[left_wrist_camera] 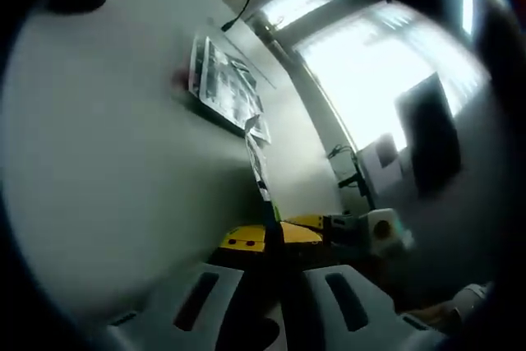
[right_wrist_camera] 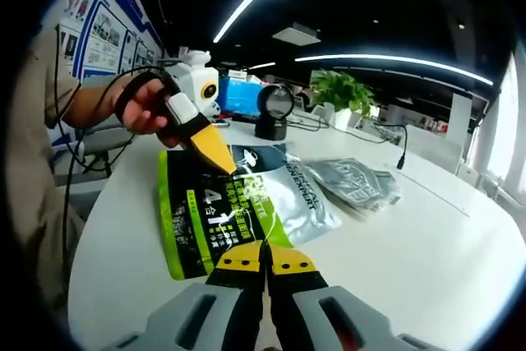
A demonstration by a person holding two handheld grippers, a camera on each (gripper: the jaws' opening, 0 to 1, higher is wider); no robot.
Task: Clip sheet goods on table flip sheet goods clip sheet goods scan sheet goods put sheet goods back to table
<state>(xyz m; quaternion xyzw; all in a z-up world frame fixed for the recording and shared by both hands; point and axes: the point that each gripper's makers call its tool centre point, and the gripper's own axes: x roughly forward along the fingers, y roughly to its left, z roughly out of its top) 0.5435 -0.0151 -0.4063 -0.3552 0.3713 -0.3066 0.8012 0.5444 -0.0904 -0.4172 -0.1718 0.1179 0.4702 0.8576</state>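
A flat pouch [right_wrist_camera: 201,228], green and black with a silver half, hangs over the white table [right_wrist_camera: 427,244], stretched between both grippers. My right gripper [right_wrist_camera: 265,254], yellow-tipped, is shut on its near edge. The left gripper [right_wrist_camera: 220,158] comes in from the left in a person's hand [right_wrist_camera: 146,108] and is clamped on the pouch's far edge. In the left gripper view the pouch [left_wrist_camera: 257,166] shows edge-on as a thin strip rising from my left gripper [left_wrist_camera: 274,234], whose yellow tips are closed on it.
A second grey pouch [right_wrist_camera: 353,180] lies on the table to the right. Behind it are a black round device [right_wrist_camera: 274,111], a cable [right_wrist_camera: 403,154] and a plant [right_wrist_camera: 341,90]. The left gripper view tilts toward a poster board [left_wrist_camera: 222,80] and a bright window [left_wrist_camera: 386,63].
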